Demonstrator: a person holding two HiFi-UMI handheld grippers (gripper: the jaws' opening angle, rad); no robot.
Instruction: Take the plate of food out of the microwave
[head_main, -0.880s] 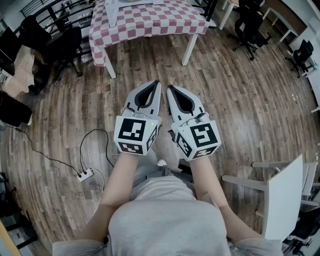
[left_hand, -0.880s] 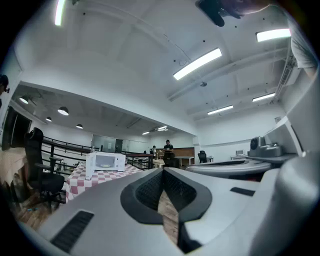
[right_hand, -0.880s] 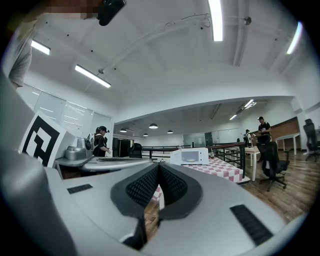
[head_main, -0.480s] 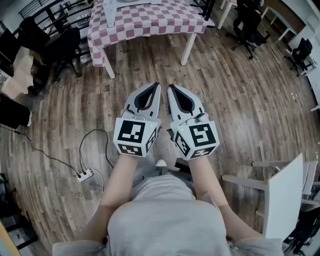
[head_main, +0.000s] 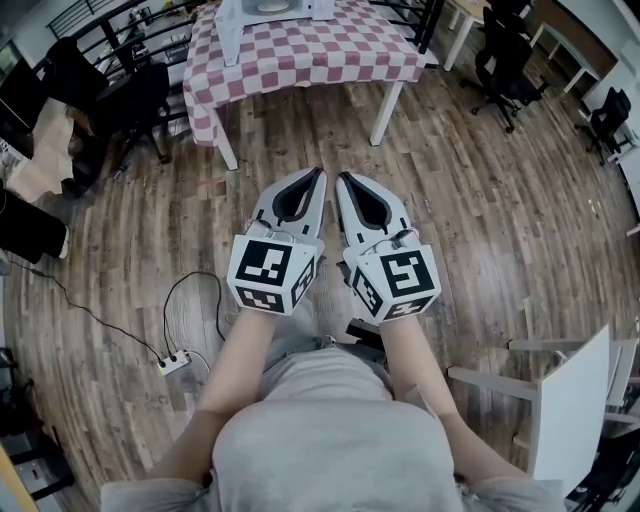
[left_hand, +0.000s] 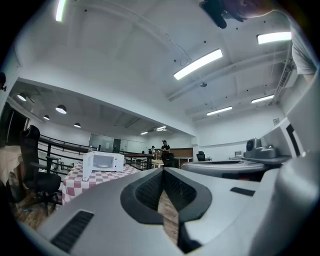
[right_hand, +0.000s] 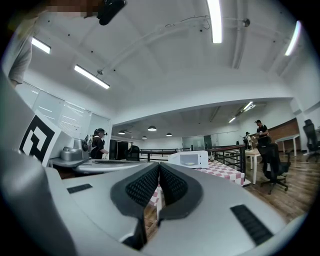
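Two grippers are held level and just beside each other in front of the person's waist, above the wooden floor (head_main: 480, 200).

Left gripper (head_main: 316, 176): jaws together at the tips, nothing between them; only floor shows through the gap behind the pads.

Right gripper (head_main: 343, 178): jaws likewise closed, nothing held.

Both point toward the table (head_main: 300, 50), which is covered with a red-and-white checked cloth and stands well apart from the jaw tips.

Microwave (head_main: 270, 8): white, on the tabletop at its far side. Its door (left_hand: 86, 167) stands swung open to the left.

Plate (right_hand: 190, 163): a pale dish shows inside the open microwave cavity, untouched by either gripper; its contents are too small to make out.

Also noted: a white power strip (head_main: 172, 362) with trailing cable on the floor to the person's left, and a white chair (head_main: 570, 400) to the right.
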